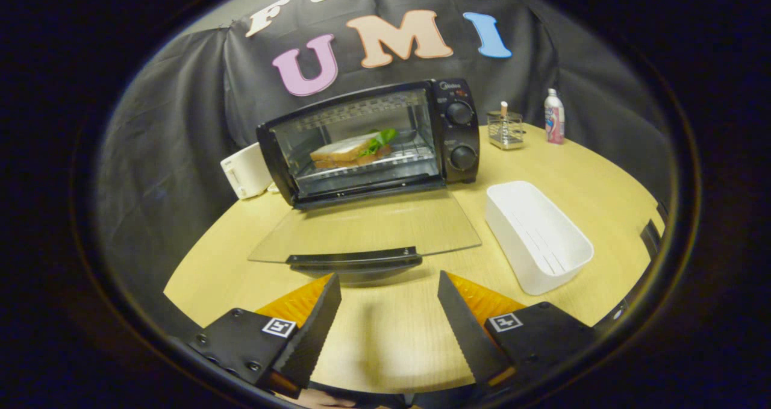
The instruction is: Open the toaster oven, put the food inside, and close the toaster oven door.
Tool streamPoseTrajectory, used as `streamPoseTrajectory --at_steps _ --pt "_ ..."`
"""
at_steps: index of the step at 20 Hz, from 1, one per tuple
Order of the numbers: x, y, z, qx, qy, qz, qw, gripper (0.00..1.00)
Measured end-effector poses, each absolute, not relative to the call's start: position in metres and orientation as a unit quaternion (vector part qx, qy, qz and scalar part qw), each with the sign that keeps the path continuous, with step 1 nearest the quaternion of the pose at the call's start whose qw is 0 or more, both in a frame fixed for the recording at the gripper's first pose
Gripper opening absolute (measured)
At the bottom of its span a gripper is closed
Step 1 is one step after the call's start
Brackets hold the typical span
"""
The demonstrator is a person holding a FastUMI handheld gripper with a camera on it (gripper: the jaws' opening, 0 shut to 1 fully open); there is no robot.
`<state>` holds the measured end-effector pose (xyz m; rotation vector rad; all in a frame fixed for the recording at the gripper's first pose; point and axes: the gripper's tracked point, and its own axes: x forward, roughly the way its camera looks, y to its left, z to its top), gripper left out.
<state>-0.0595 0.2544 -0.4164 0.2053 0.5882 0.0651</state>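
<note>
Hand-held gripper [390,282] spread wide, holding nothing, just short of the toaster oven [373,141] door's handle [353,258]. The glass door [367,228] lies open, flat. A sandwich [352,150] sits inside on the rack. Beside the oven, a white tray [539,237].

Off to the right ahead of the claw there's a white bin [538,235] on the wooden table [602,186], with a wire rack [505,129] and bottle [554,117] further back. White toaster [246,170] far left.
</note>
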Motion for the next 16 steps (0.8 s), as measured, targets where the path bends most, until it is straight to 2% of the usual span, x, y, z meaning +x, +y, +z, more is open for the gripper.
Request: streamPoseTrajectory --at_steps 8,16 --pt "-0.047 0.257 -0.431 0.089 0.299 0.024 0.95 1.0" --pt "-0.046 0.254 -0.403 0.06 0.27 0.019 0.961 0.99"
